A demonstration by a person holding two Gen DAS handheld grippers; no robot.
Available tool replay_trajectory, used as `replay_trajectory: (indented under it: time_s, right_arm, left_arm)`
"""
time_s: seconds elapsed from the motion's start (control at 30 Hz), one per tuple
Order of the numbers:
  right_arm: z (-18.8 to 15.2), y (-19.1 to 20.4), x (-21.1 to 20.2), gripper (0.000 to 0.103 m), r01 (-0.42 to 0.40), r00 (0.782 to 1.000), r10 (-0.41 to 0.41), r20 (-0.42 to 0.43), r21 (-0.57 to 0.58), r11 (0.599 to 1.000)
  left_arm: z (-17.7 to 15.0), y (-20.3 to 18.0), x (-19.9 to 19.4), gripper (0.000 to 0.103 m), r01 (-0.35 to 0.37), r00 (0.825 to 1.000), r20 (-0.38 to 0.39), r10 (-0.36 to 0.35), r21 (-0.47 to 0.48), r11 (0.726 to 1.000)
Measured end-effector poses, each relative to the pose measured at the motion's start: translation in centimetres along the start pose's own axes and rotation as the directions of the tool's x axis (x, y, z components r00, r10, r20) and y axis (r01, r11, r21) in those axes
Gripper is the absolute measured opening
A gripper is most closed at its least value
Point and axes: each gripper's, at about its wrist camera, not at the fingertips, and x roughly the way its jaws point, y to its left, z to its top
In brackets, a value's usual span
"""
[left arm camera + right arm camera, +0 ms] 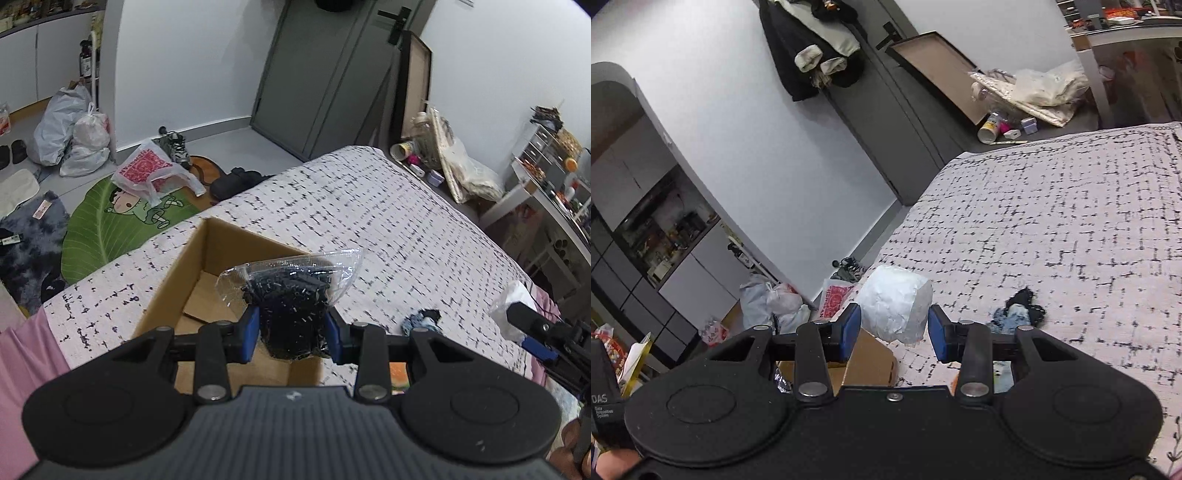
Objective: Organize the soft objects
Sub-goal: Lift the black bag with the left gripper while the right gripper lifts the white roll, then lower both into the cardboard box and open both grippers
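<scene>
Gripping, left gripper (291, 325): clamped on black bagged item (291, 314), above cardboard box (177, 273) rim.
Right gripper (894, 325): clamped on white wrapped bundle (895, 308); open bedspread (1052, 229) ahead-right.

Two wrist views over the bed (388, 221)
Both look forward, close above it; they share the box (173, 288) and door.

Each matte black plastic gripper, left (291, 332) and right (894, 332), has blue rubber finger pads (250, 334), silver pivot screws and round hubs beside a ribbed grey centre plate.
</scene>
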Motion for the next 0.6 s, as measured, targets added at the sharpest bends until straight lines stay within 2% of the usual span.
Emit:
replay_trajectory:
  time_s: [0.17, 0.6]
  right_arm:
    - [-0.2, 0.9, 1.4, 0.039, -0.028, 0.999, 0.028, -0.023, 0.002, 1.0]
    - [-2.0, 3.9, 6.0, 0.039, -0.095, 0.992, 0.094, -0.09, -0.009, 0.995]
  left_arm:
    - [0.4, 1.4, 0.9, 0.036, -0.027, 0.999, 0.016, 0.028, -0.051, 0.998]
    - [0.6, 4.0, 4.0, 0.037, -0.045, 0.998, 0.035, 0.05, -0.145, 0.988]
